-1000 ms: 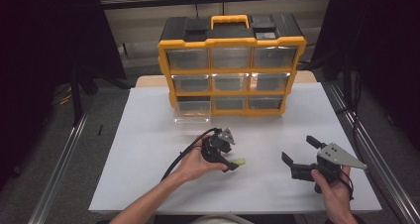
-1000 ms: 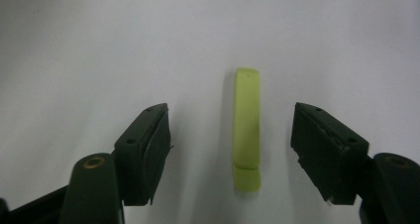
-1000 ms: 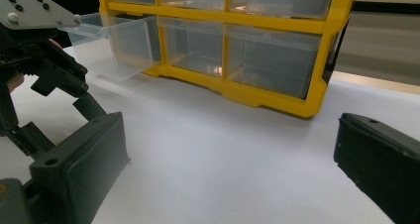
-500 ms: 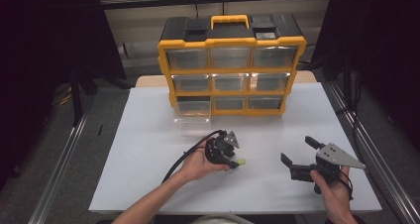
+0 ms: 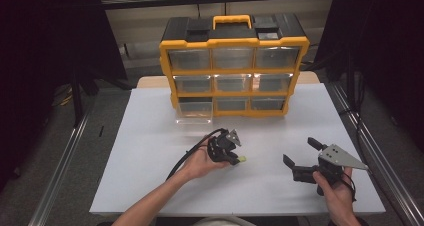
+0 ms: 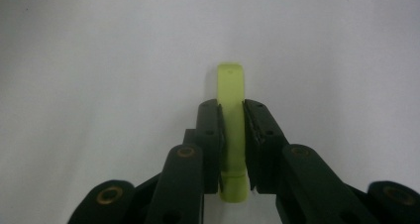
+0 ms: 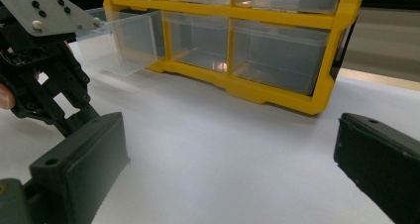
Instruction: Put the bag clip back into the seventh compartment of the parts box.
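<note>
A small yellow-green plastic piece (image 6: 232, 130) lies on the white table, and my left gripper (image 6: 232, 135) has just closed on it, both pads pressing its sides. In the high view the left gripper (image 5: 231, 156) points down at the table's middle with the yellow-green piece (image 5: 241, 159) poking out to its right. My right gripper (image 5: 299, 155) hovers at the right, held level and open with nothing between its jaws. In the right gripper view its jaws stand wide apart, and the left gripper (image 7: 74, 116) shows at the far left.
A yellow and black drawer cabinet (image 5: 233, 66) stands at the back of the table (image 5: 150, 136). Its bottom-left clear drawer (image 5: 194, 112) is pulled out toward me. The same cabinet (image 7: 277, 92) and pulled-out drawer (image 7: 121, 40) rise beyond the right gripper's jaws.
The left gripper's jaws have closed on the yellow-green piece. Neither hand has shifted on the table.
</note>
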{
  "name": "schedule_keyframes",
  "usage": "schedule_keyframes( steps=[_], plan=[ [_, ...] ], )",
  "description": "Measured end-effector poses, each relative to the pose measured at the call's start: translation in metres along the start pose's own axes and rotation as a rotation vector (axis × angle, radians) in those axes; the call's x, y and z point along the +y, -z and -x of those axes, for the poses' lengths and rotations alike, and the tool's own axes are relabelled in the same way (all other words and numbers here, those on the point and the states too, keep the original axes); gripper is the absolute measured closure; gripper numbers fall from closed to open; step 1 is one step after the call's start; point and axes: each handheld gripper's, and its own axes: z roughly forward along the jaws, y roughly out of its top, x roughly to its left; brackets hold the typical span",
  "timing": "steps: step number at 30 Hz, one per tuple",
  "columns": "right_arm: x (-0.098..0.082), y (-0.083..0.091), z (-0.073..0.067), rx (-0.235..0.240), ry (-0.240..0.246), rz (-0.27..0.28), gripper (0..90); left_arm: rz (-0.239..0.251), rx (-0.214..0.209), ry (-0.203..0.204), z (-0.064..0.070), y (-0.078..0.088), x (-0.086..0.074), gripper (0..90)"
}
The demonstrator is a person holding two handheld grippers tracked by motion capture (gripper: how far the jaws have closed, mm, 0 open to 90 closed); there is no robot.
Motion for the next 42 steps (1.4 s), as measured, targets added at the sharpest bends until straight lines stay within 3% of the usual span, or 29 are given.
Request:
schedule_keyframes(
  steps=[5, 6, 10, 11, 12, 23, 29, 32, 35, 36, 41, 42],
  plan=[
    [0.000, 0.000, 0.000, 0.000, -0.001, 0.003, 0.0, 0.017, 0.005, 0.013, 0.000, 0.000, -0.002, 78.5],
    [0.000, 0.000, 0.000, -0.001, -0.002, 0.004, 0.0, 0.033, -0.003, 0.039, 0.000, 0.000, -0.003, 78.5],
    [0.000, 0.001, 0.000, 0.003, 0.003, 0.009, 0.0, 0.081, -0.031, 0.073, -0.004, 0.000, -0.009, 78.5],
    [0.000, 0.001, 0.000, 0.007, 0.000, 0.008, 0.0, 0.060, -0.048, 0.069, -0.005, 0.002, -0.009, 78.6],
    [0.000, 0.001, 0.000, 0.006, -0.002, 0.007, 0.0, 0.075, -0.024, 0.060, -0.004, 0.001, -0.009, 78.6],
    [0.000, 0.002, 0.001, -0.001, -0.006, 0.009, 0.0, 0.108, -0.019, 0.064, -0.003, 0.007, -0.013, 78.6],
    [0.000, 0.002, 0.001, 0.002, -0.008, 0.011, 0.0, 0.163, -0.003, 0.073, -0.004, 0.017, -0.014, 78.6],
    [0.000, 0.002, 0.001, 0.006, -0.007, 0.010, 0.0, 0.160, -0.016, 0.065, -0.005, 0.023, -0.015, 78.6],
    [0.000, 0.002, 0.001, 0.007, -0.006, 0.010, 0.0, 0.193, -0.013, 0.078, -0.004, 0.025, -0.017, 78.6],
    [0.000, 0.002, 0.001, 0.005, -0.007, 0.010, 0.0, 0.177, -0.023, 0.063, -0.005, 0.028, -0.018, 78.6],
    [0.000, 0.002, 0.001, 0.007, -0.007, 0.015, 0.0, 0.219, -0.021, 0.081, -0.001, 0.036, -0.020, 78.6],
    [0.000, 0.002, 0.001, 0.006, -0.007, 0.017, 0.0, 0.217, -0.017, 0.063, -0.001, 0.039, -0.021, 78.6]
  ],
)
